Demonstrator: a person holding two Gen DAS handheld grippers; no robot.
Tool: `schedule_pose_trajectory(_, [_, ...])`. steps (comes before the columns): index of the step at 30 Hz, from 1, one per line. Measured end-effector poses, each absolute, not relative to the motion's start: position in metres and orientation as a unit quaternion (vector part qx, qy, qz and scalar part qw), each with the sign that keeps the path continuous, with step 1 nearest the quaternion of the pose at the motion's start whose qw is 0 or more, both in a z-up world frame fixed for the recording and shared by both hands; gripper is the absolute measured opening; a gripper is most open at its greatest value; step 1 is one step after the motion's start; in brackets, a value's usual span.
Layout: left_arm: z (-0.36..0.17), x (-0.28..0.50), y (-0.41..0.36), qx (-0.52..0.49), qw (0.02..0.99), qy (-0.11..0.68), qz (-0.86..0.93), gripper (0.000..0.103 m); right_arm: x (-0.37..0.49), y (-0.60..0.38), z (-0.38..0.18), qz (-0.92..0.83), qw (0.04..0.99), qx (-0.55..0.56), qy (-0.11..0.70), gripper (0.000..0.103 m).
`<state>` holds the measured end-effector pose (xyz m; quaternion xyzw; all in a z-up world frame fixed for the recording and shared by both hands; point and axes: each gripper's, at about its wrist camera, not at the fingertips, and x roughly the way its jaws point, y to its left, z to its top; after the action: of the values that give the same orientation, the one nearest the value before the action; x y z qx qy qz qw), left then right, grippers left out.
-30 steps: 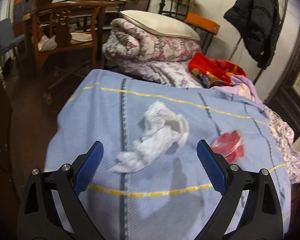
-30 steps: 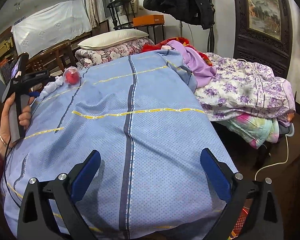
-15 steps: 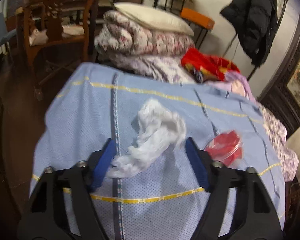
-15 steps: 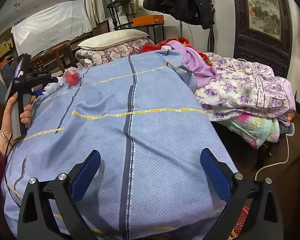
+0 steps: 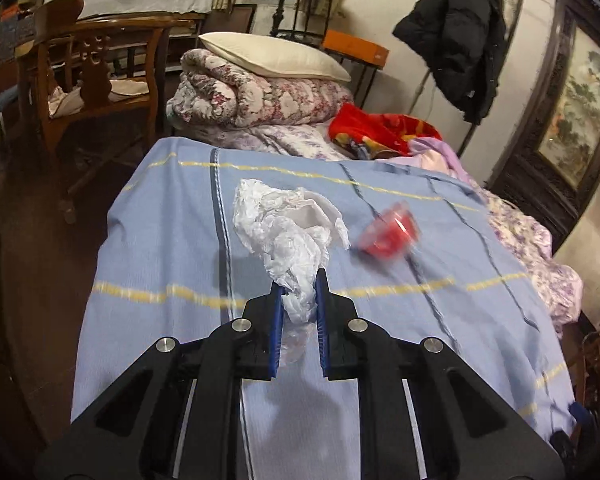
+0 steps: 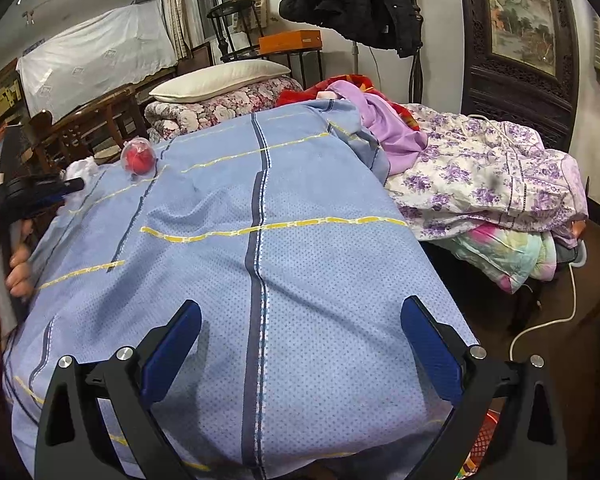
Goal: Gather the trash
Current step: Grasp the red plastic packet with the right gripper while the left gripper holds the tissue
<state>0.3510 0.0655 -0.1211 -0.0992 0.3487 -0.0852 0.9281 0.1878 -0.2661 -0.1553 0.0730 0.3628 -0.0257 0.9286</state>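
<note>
we have our left gripper (image 5: 299, 280) clamped tight on the near tail of the crumpled white plastic bag (image 5: 286, 228), its blue pads (image 5: 276, 304) pinching the thin twisted end while the puffy bulk of the bag fans out ahead, resting on or just above the blue bedspread with yellow and navy stripes (image 5: 172, 216); we cannot tell which. so the grasp on this first piece of trash looks made, and the step in hand is the pick-up itself.

just beside the bag, to its right, sits the small clear plastic cup with red contents (image 5: 388, 232), blurred in the left view; from the right wrist view it (image 6: 138, 156) shows at the far left corner of the bedspread, well apart from our right gripper (image 6: 300, 344). that gripper hangs wide open over the near end of the bed with nothing between its fingers.

next, we judge, the bag needs lifting clear and carrying to a bin. the hold is only on a thin tail, so the bag may slip or snag. the cup is probably the next item to collect.
</note>
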Motion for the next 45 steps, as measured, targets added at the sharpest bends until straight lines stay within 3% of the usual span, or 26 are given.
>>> schedule_pose_trajectory(8, [-0.127, 0.341, 0.08, -0.143, 0.912, 0.371, -0.098, 0.016, 0.187, -0.262, -0.153, -0.032, 0.921, 0.069, 0.382, 0.099])
schedule_pose_trajectory(40, [-0.121, 0.318, 0.089, -0.143, 0.924, 0.347, -0.075, 0.016, 0.193, -0.256, -0.153, -0.047, 0.918, 0.049, 0.392, 0.098])
schedule_pose_trajectory(45, [-0.12, 0.318, 0.09, -0.146, 0.924, 0.344, -0.074, 0.016, 0.221, -0.233, -0.127, 0.017, 0.928, 0.084, 0.363, 0.098])
